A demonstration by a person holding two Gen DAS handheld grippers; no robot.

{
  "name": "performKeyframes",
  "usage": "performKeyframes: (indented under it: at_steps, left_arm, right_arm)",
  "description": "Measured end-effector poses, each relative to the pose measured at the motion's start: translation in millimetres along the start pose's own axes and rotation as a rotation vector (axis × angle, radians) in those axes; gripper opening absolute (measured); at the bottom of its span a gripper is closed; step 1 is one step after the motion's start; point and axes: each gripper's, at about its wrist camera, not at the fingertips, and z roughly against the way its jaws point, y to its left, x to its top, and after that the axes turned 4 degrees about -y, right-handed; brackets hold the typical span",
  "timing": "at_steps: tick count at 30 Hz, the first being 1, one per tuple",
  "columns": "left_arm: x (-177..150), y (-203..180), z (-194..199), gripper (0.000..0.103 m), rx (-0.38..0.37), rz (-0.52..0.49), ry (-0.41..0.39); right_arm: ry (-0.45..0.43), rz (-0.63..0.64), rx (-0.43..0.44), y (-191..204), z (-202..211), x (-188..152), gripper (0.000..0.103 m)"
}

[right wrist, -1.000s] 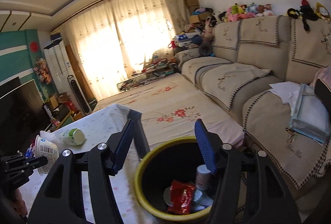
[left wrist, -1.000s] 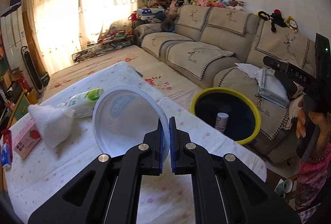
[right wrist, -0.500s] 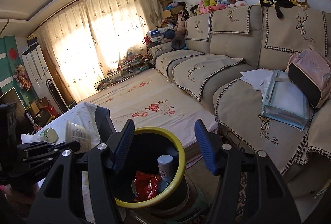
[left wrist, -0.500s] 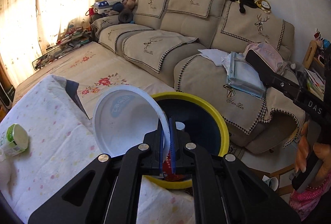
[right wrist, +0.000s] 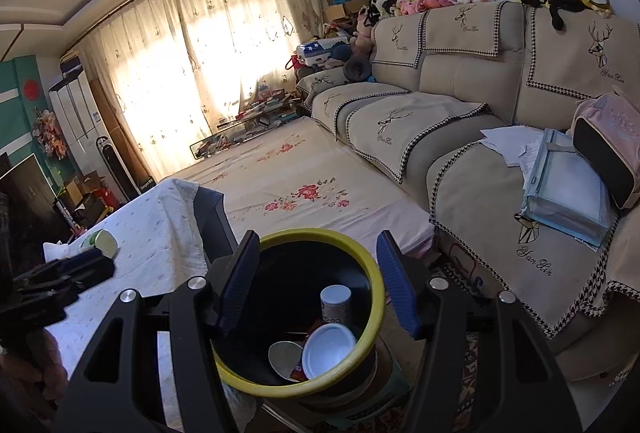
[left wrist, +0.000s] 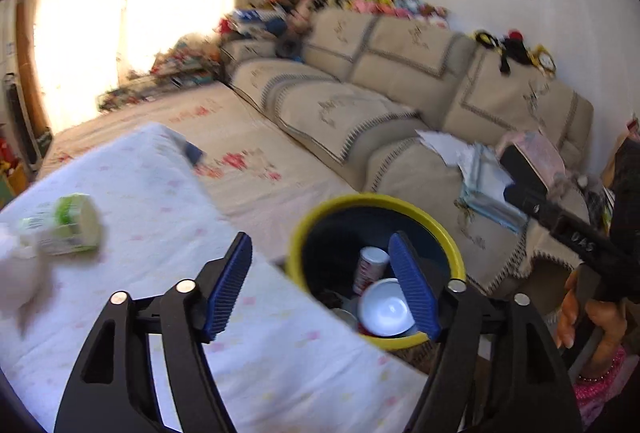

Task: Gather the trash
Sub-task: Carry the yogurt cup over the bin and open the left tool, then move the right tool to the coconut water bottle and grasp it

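Observation:
The yellow-rimmed black bin (left wrist: 400, 198) stands off the table's edge. A white bowl (left wrist: 386, 309) lies inside it beside a white can (left wrist: 370, 265). My left gripper (left wrist: 320, 239) hangs over the table edge and bin. Its jaws are opening and nothing is between them. My right gripper (right wrist: 317, 235) is open and empty above the bin (right wrist: 362, 257), looking down on the bowl (right wrist: 328, 351), the can (right wrist: 335, 303) and a grey lid (right wrist: 284, 357). A green-and-white container (left wrist: 60, 225) lies on its side on the table.
The table (left wrist: 160, 233) wears a white flowered cloth, with a white crumpled tissue (left wrist: 16, 273) at its left end. A beige sofa (right wrist: 460, 121) with papers and a pink bag runs along the right. A hand (left wrist: 592, 313) holds the right gripper beside the bin.
The left gripper carried the white bowl from over the table to over the bin and let it go. The bowl now lies in the bin. The right gripper sank a little.

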Motion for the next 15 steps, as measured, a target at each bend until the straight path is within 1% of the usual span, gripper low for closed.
performKeyframes:
  at_steps: [1, 3, 4, 6, 9, 11, 13, 15]
  left_arm:
    - [-2.1, 14.1, 18.2, 0.077, 0.033, 0.011, -0.041]
    - [-6.0, 38.0, 46.6, 0.079, 0.097, 0.026, -0.096]
    - [-10.7, 52.9, 62.7, 0.082, 0.15, 0.032, -0.126]
    - [-19.2, 75.1, 84.8, 0.084, 0.222, 0.036, -0.155]
    - [-36.6, 121.7, 112.3, 0.085, 0.355, 0.072, -0.169]
    - [-47.8, 149.3, 124.5, 0.085, 0.413, 0.109, -0.166]
    - [-60.6, 182.4, 137.9, 0.085, 0.465, 0.155, -0.166]
    - [-72.2, 207.4, 146.5, 0.085, 0.509, 0.186, -0.166]
  right_arm:
    - [0.007, 0.009, 0.01, 6.4, -2.8, -0.7, 0.058]
    - [0.02, 0.028, 0.033, 20.8, -8.5, 0.2, 0.058]
    - [0.027, 0.042, 0.048, 29.7, -11.8, 0.4, 0.059]
    - [0.041, 0.072, 0.078, 49.8, -18.4, 1.4, 0.059]
    - [0.061, 0.118, 0.141, 84.3, -26.7, 2.7, 0.06]
    - [0.088, 0.144, 0.2, 110.6, -35.8, 3.4, 0.06]
    - [0.107, 0.184, 0.245, 140.5, -43.5, 3.1, 0.06]
    - [0.125, 0.221, 0.289, 169.3, -50.6, 2.1, 0.06]
